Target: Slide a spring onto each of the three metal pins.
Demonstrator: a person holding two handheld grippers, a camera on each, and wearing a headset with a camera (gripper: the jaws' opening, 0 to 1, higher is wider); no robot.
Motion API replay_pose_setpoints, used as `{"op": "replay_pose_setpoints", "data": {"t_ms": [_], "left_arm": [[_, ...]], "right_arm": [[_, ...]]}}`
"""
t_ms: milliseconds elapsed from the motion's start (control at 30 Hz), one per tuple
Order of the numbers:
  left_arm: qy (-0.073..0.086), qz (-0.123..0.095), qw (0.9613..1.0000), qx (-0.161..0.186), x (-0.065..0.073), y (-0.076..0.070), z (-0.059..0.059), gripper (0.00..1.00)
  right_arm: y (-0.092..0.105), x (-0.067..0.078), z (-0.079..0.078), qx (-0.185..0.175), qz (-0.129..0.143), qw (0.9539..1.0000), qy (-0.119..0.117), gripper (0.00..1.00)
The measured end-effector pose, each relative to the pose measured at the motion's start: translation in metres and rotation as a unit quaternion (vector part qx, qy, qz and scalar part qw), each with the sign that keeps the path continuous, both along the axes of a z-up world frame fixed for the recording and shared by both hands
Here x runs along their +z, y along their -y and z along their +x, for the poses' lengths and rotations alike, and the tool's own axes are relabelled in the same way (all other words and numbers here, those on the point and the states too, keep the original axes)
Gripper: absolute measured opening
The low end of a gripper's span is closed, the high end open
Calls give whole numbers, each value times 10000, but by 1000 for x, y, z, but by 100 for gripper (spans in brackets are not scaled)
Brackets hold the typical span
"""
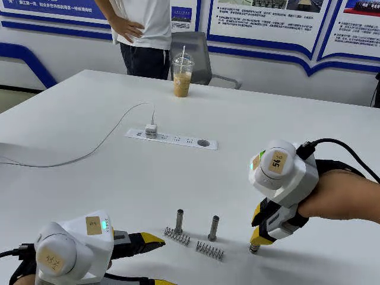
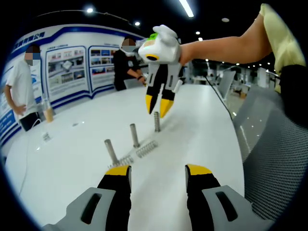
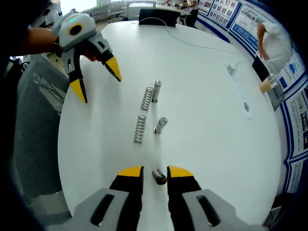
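Observation:
Two bare metal pins (image 1: 179, 221) (image 1: 213, 227) stand upright on the white table (image 1: 119, 178). A loose spring (image 1: 177, 236) lies in front of the left pin, and another spring (image 1: 209, 250) lies in front of the middle one. A third pin (image 1: 254, 248) to the right carries a spring around it. My right gripper (image 1: 259, 238) hangs just over that pin, open a little, with the pin (image 3: 159, 176) between its tips and untouched. My left gripper (image 2: 158, 171) is wide open and holds nothing, low at the near left of the pins (image 2: 111, 150) (image 2: 134, 134).
A power strip (image 1: 172, 139) with a white charger (image 1: 151, 130) and a trailing cable lies mid-table. A lidded iced drink (image 1: 181, 76) stands at the far edge, with a person (image 1: 142, 29) and a grey chair (image 1: 199, 56) behind it.

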State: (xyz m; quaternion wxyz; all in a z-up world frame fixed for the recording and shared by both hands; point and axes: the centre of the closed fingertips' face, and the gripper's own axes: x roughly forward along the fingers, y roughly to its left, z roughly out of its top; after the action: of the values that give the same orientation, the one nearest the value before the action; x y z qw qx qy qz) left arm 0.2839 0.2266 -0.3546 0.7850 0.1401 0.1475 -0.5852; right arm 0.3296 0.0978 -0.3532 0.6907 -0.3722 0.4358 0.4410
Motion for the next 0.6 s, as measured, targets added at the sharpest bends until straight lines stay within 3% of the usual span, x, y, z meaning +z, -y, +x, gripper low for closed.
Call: {"op": "replay_pose_setpoints", "data": {"t_ms": [133,600], "left_arm": [[8,-7,10000,6,1,0,0,46],[17,5,10000,20,1,-1,1,45]], "right_arm": [[-10,0,0,18,87,9999,49,20],[-37,-23,-5,-167,409,9989,-186,18]]}}
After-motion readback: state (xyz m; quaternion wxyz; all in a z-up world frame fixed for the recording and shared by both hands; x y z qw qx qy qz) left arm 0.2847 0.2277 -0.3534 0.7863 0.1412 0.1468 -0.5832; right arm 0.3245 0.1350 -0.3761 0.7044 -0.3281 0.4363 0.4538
